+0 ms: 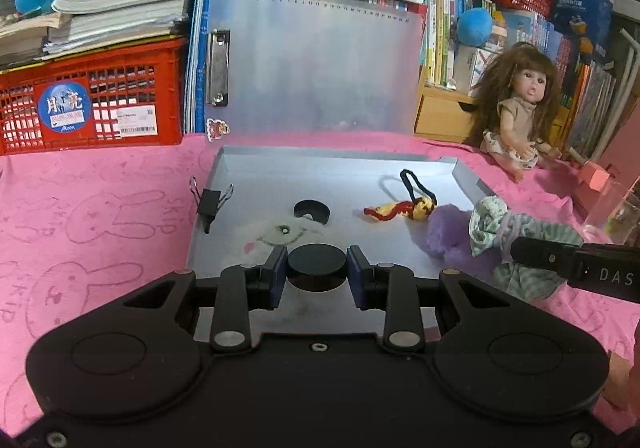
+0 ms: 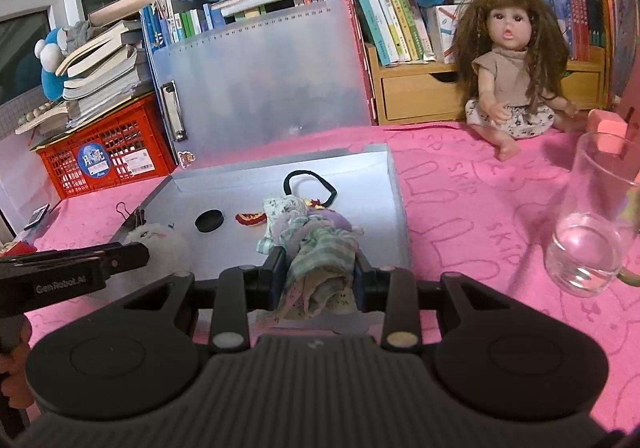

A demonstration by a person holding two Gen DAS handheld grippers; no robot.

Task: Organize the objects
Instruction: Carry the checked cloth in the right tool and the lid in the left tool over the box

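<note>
A grey tray [image 1: 320, 162] [image 2: 396, 200] lies on the pink cloth. My left gripper [image 1: 317, 268] is shut on a black round disc [image 1: 317, 263] just above the tray's near edge. My right gripper [image 2: 320, 276] is shut on a green-and-white fabric bundle [image 2: 316, 248] [image 1: 516, 232] over the tray's near right part. In the tray lie a second black disc [image 1: 311, 211] [image 2: 209, 221], a red-and-yellow knitted charm with a black hair tie [image 1: 404, 208] [image 2: 310, 184], a purple fluffy thing [image 1: 448, 234], a white plush bunny [image 1: 276, 234] [image 2: 158, 238] and a black binder clip [image 1: 210, 202] on the left rim.
A frosted clipboard [image 1: 316, 60] stands behind the tray. A red crate [image 1: 92, 100] with books is at the back left. A doll [image 2: 516, 60] sits at the back right before a wooden bookshelf [image 2: 440, 88]. A glass [image 2: 592, 220] stands on the right, near a pink block [image 2: 608, 130].
</note>
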